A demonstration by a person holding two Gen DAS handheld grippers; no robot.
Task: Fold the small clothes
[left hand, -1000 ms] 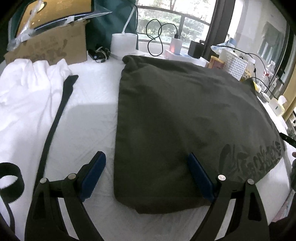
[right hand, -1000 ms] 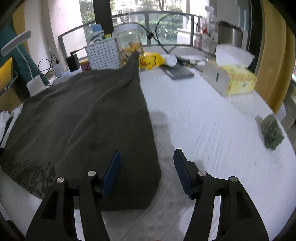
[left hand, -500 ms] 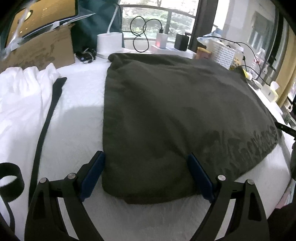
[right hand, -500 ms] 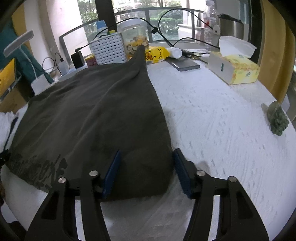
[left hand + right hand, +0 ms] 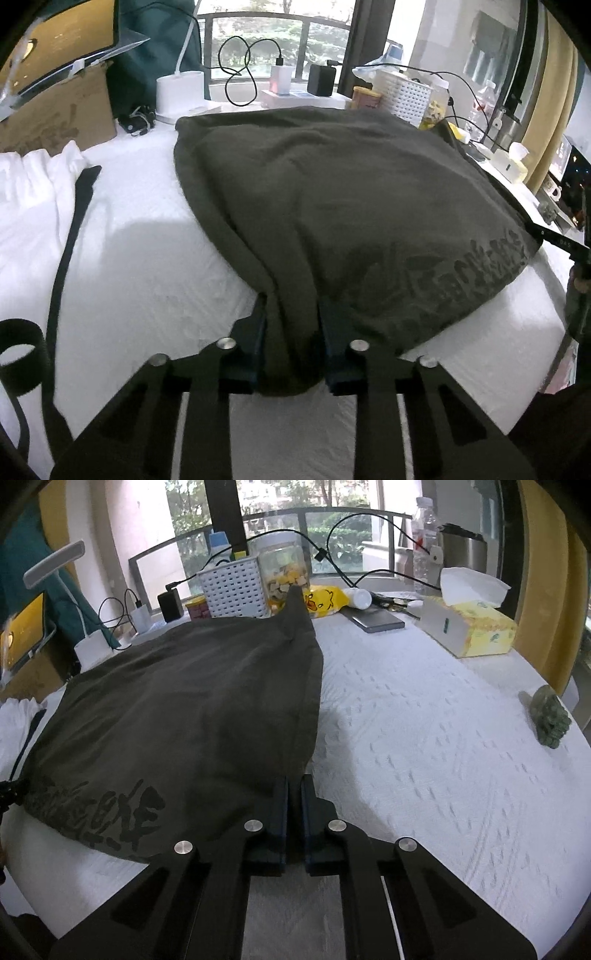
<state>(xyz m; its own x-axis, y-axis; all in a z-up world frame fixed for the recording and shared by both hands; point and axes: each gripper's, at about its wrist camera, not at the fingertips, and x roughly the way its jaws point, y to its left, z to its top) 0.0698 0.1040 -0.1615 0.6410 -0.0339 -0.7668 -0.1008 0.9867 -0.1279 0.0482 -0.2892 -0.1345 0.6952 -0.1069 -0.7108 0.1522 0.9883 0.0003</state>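
A dark olive garment (image 5: 332,206) with black printed lettering lies spread on the white table cover (image 5: 140,266); it also shows in the right wrist view (image 5: 184,720). My left gripper (image 5: 291,321) is shut on the garment's near left corner, with cloth bunched between the blue pads. My right gripper (image 5: 294,794) is shut on the garment's near right corner, its jaws almost together with a thin fold of cloth between them.
A white garment (image 5: 33,195) and a black strap (image 5: 70,236) lie left. A cardboard box (image 5: 55,114), chargers, a white basket (image 5: 236,590), a jar (image 5: 284,572), a tissue box (image 5: 469,627) and a green figurine (image 5: 550,720) ring the table.
Both grippers were open and straddling the garment's near corners; they have moved in and shut on them. The cloth now bunches up at the left gripper.
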